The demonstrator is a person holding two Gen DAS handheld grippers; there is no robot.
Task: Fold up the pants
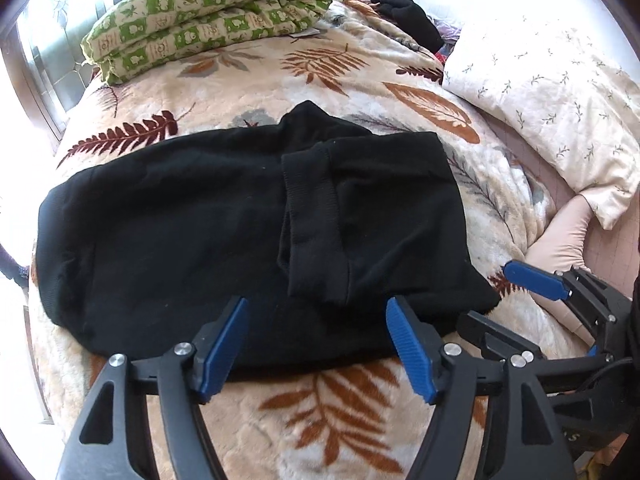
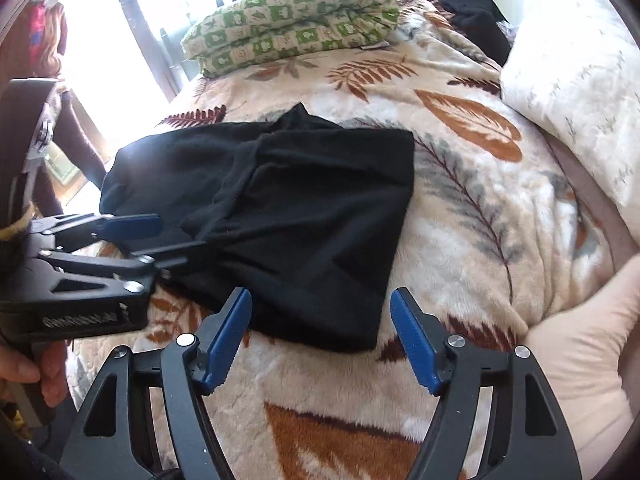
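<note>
On the leaf-print blanket (image 1: 248,92) of the bed, we see the black pants (image 1: 180,232) already folded over, cuffs laid across the middle; we judge a final fold may remain. Left gripper (image 1: 316,346) and right gripper (image 2: 322,340) both stand open and empty at the near edge. Beyond, the green quilt (image 1: 208,16) lies well apart; rightward, bare blanket reaches the white pillow (image 1: 552,96).

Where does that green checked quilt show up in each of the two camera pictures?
Left wrist view: green checked quilt at upper left, beyond the black pants.
Right wrist view: it sits at top centre, again beyond the pants.
Shared landmark: the leaf-print blanket under both.
</note>
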